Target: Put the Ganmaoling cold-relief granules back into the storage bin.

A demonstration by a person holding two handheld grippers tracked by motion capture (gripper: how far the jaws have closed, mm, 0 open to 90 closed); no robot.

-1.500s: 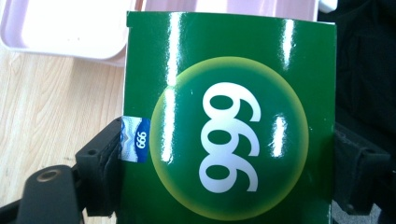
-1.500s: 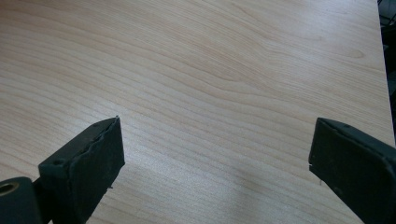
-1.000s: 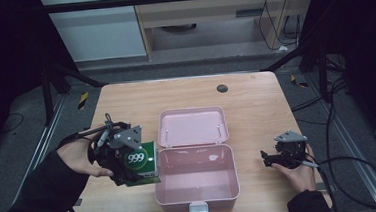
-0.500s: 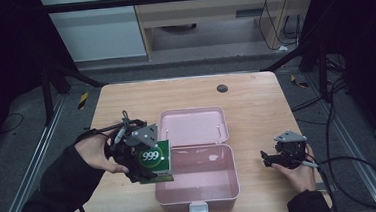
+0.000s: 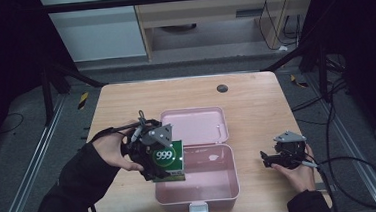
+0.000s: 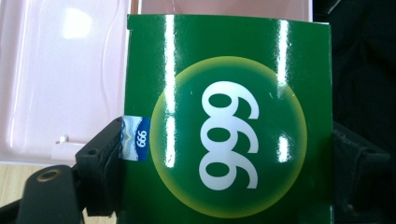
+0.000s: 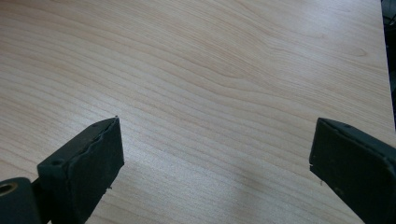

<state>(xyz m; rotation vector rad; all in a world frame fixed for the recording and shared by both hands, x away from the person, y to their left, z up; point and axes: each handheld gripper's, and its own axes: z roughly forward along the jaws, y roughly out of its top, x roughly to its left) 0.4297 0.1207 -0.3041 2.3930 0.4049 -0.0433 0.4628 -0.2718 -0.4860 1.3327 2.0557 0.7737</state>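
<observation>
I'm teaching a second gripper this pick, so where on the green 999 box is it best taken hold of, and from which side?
Grip the green 999 box across its two narrow side edges, as the left gripper does now, coming square onto its broad printed face. That face is flat and wide, the box thin, so the pads sit on parallel edges, probably without crushing it. The pink box stays clear beneath.

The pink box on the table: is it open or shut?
Open. The pink box has its lid folded back flat on the table, leaving its inside bare.
</observation>
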